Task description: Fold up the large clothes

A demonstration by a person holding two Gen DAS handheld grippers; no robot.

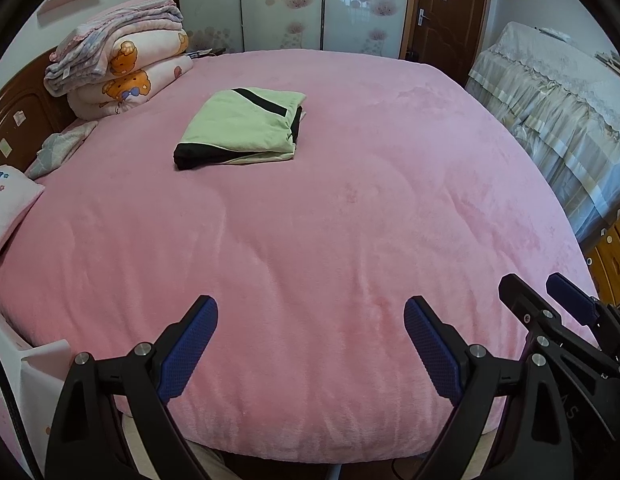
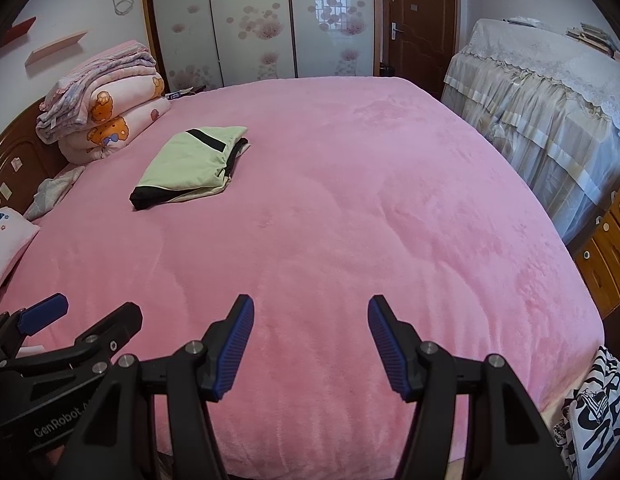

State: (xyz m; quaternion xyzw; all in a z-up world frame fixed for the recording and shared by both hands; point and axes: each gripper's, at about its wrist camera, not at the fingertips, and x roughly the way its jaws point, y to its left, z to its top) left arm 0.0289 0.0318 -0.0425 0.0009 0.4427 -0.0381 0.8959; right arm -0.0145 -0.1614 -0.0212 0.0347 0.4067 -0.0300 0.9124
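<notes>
Folded garment (image 1: pixel 242 126) far beyond both grippers

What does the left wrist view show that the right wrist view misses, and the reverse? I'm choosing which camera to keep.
Only the left wrist view: nothing distinct that I can name. Only the right wrist view: a black-and-white printed fabric at the bed's near right corner. Both: the folded green and black garment on the pink bed cover, the stacked quilts, and the left gripper and right gripper, both open and empty.
</notes>
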